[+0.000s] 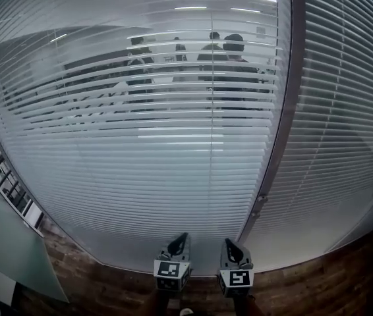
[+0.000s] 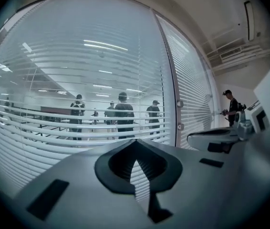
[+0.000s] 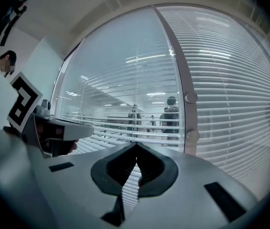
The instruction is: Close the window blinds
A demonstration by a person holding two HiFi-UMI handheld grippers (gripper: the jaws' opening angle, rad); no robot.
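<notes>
The left blind has its slats tilted open across its upper middle, so people behind the glass show through. The right blind has its slats shut flat. A dark post separates them and carries round knobs. Both grippers hang low in front of the glass, short of the slats. My left gripper is shut with nothing in it, its tips pointing at the left blind. My right gripper is also shut and holds nothing, aimed just left of the post.
Wooden floor runs along the foot of the window. A pale panel leans at the lower left. Several people stand behind the glass. Another person stands to the right on my side.
</notes>
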